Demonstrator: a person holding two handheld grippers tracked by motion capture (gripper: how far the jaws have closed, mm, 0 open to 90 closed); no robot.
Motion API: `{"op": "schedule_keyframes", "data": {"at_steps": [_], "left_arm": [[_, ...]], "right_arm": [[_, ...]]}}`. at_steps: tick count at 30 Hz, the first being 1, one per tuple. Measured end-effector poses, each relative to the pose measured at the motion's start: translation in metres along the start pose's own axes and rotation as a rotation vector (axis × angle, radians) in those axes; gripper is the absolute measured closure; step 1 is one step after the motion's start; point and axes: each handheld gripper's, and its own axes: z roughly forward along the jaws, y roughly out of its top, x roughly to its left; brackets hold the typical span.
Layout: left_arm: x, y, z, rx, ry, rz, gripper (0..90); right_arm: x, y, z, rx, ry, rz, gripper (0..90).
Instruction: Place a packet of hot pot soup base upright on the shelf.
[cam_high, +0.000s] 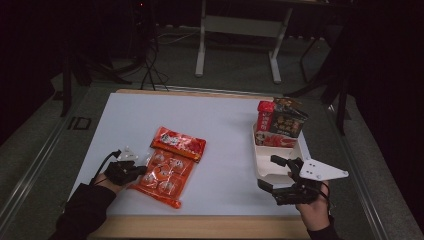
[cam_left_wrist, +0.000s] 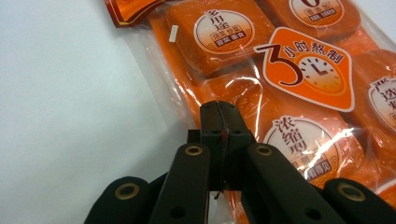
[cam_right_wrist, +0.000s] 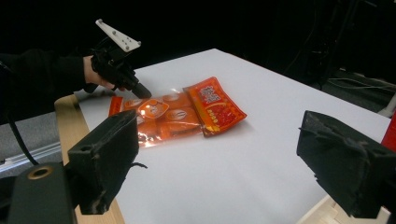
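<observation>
Left gripper view: left claw (cam_left_wrist: 219, 122) pinched tight on orange packet (cam_left_wrist: 280, 70) edge, lower centre. Right claw (cam_right_wrist: 224, 163) wide open, empty. Lift slowly, film slippery.

The orange packet (cam_left_wrist: 289, 79) is glossy clear plastic film, crinkled and glinting. The tabletop (cam_high: 225, 115) is smooth matt white with a bare wood edge (cam_high: 200, 226). The left gripper (cam_left_wrist: 219, 122) is matt black plastic.

The room beyond the white tabletop (cam_high: 220, 125) is dark and dim. Glare streaks the clear orange plastic packet (cam_left_wrist: 280, 84); near jaws blur.
</observation>
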Motion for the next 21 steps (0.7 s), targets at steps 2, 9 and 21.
{"op": "schedule_keyframes", "data": {"at_steps": [2,9,21], "left_arm": [[-0.005,0.000,0.002,-0.009,-0.009,-0.007,90.0],[-0.020,0.008,0.010,-0.013,-0.043,0.014,90.0],[-0.045,0.030,0.033,-0.021,-0.106,0.051,90.0]], "right_arm": [[-0.001,0.000,0.000,-0.002,-0.001,0.001,12.7],[0.000,0.000,0.000,-0.002,0.001,0.000,12.7],[0.000,0.000,-0.001,-0.006,0.004,0.002,12.7]]}}
